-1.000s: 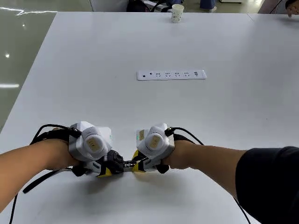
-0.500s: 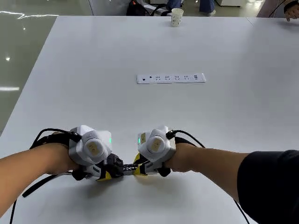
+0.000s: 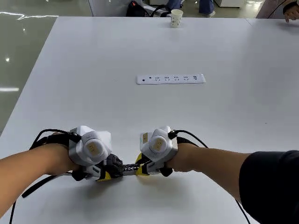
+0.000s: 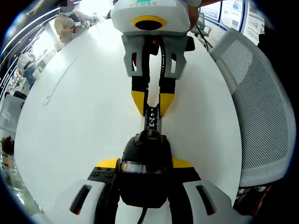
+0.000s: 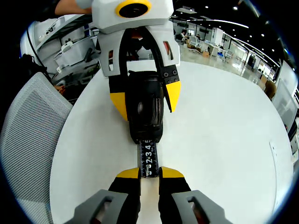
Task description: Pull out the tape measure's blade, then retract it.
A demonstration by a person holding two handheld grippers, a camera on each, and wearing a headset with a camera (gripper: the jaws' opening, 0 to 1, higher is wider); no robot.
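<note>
1. Pulling the blade (image 5: 148,157), early on: left gripper (image 4: 145,163) clamps the tape measure case (image 5: 145,112), right gripper (image 5: 149,173) pinches the blade's tip, well nearer the person than the power strip (image 3: 171,79).
2. Next: draw grippers straight apart.

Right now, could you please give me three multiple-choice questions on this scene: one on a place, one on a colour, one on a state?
1. Where is the power strip?
A) on the table, beyond the tape measure
B) on a chair
C) in a gripper

2. The case is:
A) red
B) black
C) white

3. The blade is:
A) fully inside
B) out a short way
C) lying loose

Answers:
1 A, the head view shows it flat on the table.
2 B, it is black between the left gripper's jaws.
3 B, the right gripper holds its end, numbers showing.
</note>
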